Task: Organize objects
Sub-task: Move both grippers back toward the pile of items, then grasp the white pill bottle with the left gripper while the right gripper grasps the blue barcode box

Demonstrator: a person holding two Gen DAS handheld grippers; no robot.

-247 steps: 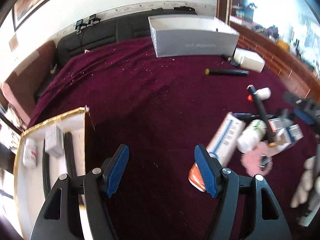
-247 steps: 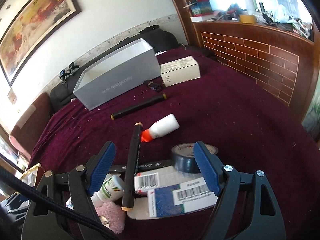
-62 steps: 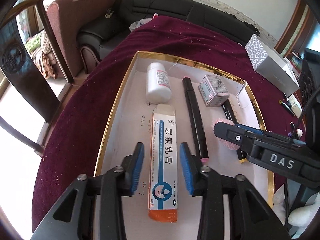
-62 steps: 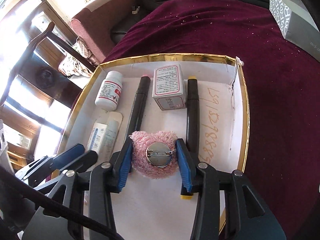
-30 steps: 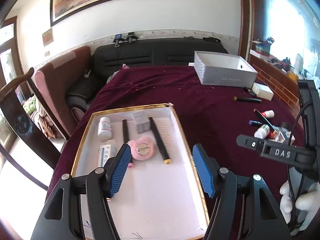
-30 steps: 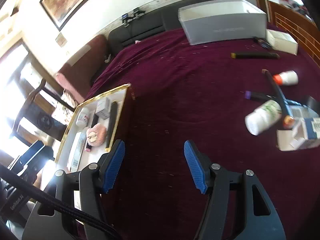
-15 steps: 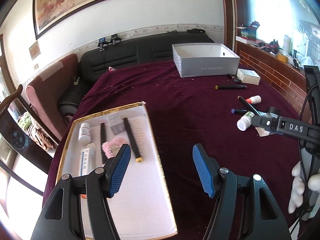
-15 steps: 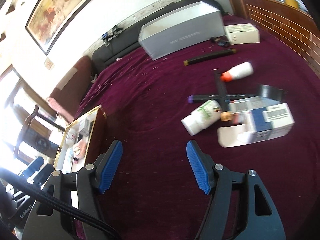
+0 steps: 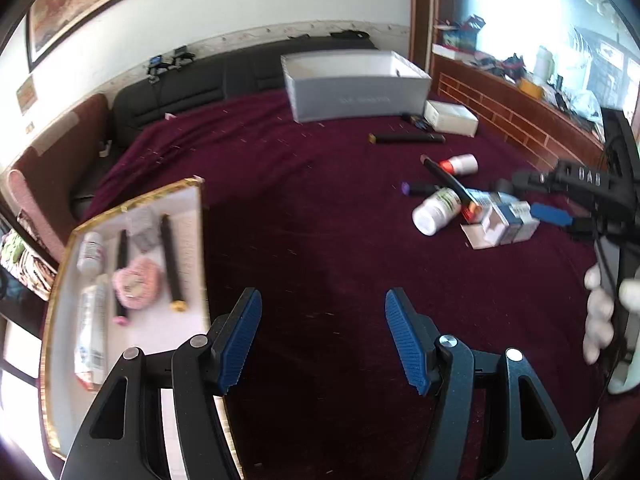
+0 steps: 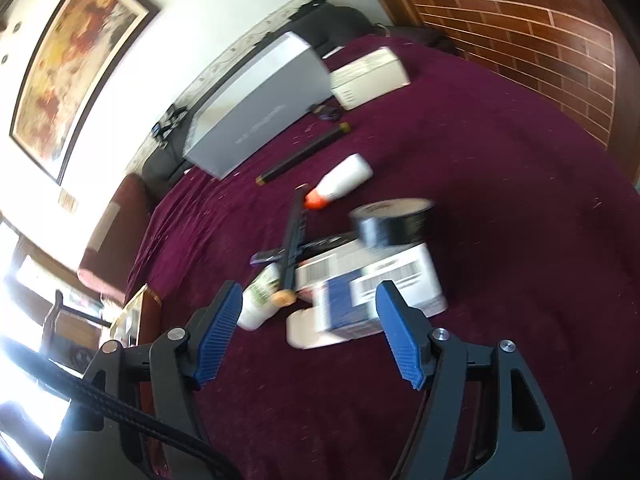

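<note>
My left gripper (image 9: 324, 336) stands open over bare maroon cloth with nothing between its blue pads. To its left lies the gold-rimmed white tray (image 9: 200, 240), holding a pink puff (image 9: 138, 284), black markers, a white bottle and a tube box. My right gripper (image 10: 308, 332) hangs just short of a pile, its jaws opening and its pads touching nothing. The pile holds a blue-and-white box (image 10: 352, 304), a green-labelled white bottle (image 10: 260, 300), a black marker (image 10: 294, 248) and a black tape roll (image 10: 392, 222). In the left wrist view the right gripper (image 9: 525, 194) hovers over that pile (image 9: 472, 212).
A red-capped white bottle (image 10: 340, 184) and a gold-ended black marker (image 10: 304, 154) lie beyond the pile. Farther back stand an open grey box (image 9: 356, 90) and a white carton (image 9: 450, 118). A brick-faced ledge (image 10: 540, 32) bounds the right. A gloved hand (image 9: 600, 316) holds the right gripper.
Both views have swung right, away from the tray and toward the pile. My right gripper has come closer to the pile and its jaws have widened. The left jaws kept their width.
</note>
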